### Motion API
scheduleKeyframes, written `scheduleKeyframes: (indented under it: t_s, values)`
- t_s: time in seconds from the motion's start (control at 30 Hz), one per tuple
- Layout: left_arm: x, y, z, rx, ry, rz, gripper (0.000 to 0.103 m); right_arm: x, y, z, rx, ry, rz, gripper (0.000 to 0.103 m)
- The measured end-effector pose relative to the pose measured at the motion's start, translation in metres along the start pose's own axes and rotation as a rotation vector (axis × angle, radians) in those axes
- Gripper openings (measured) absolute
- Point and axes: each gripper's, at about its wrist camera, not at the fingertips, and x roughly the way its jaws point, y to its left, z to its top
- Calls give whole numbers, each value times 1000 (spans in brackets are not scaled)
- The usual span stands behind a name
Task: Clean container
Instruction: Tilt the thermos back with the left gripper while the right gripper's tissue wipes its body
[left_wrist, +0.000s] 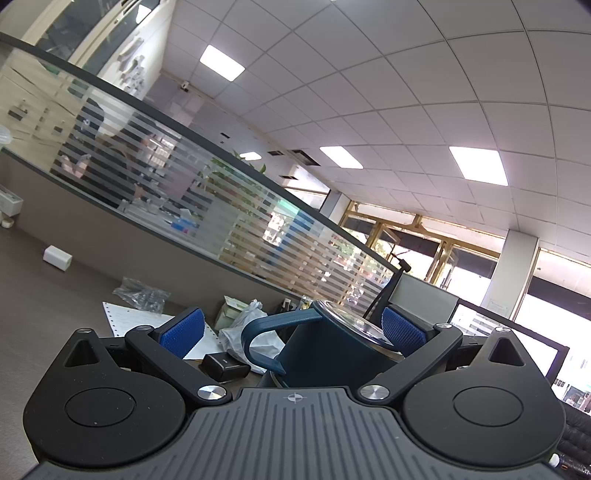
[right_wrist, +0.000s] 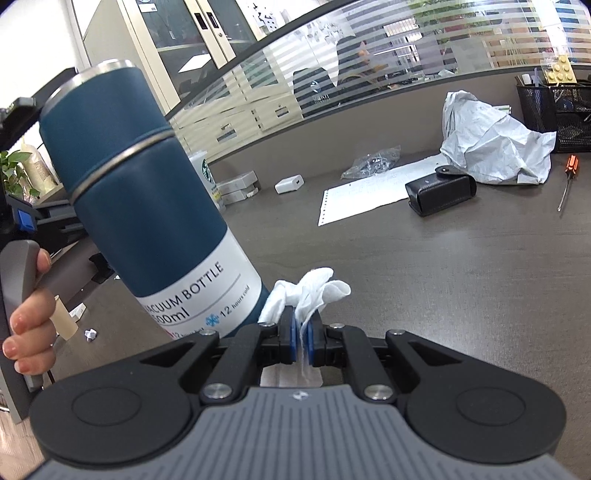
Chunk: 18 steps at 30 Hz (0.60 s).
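Was standing right there, so here's what I saw. The right hand-held gripper (right_wrist: 303, 332) was squeezed nearly closed on a wad of white tissue (right_wrist: 314, 291). The blue pads pinched it in the middle, so it puffed out in front and a strip hung down behind. The front of the wad sat right up against the lower end of the blue vacuum bottle (right_wrist: 147, 206). I couldn't quite tell whether it was actually pressing on it.

The bottle leaned over, bottom end down near the tissue and steel-rimmed top up and away. It had a white label around the lower half.

The left hand-held gripper (left_wrist: 293, 328) was at the bottle's top end with its jaws spread wide. From its own camera, one blue pad (left_wrist: 402, 330) looked to be against the rim side of the cap. The other pad stood clear, with the cap's loop handle (left_wrist: 258, 332) in the gap between. So it looked more like cradling than clamping. A hand (right_wrist: 31, 321) was wrapped around that gripper's grey grip.

The brown tabletop (right_wrist: 443, 277) behind also had a black pouch (right_wrist: 441, 194), a crumpled white bag (right_wrist: 491, 147), a perforated printout (right_wrist: 362, 199), a white charger (right_wrist: 289, 183) and an orange-handled screwdriver (right_wrist: 567, 181), all well away from the bottle.
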Motion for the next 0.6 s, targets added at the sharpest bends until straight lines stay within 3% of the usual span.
scheduleKeyframes:
  t_s: [0.6]
  values:
    - [0, 0, 0, 3, -2, 10, 103, -29, 16, 25, -21, -159, 53, 10]
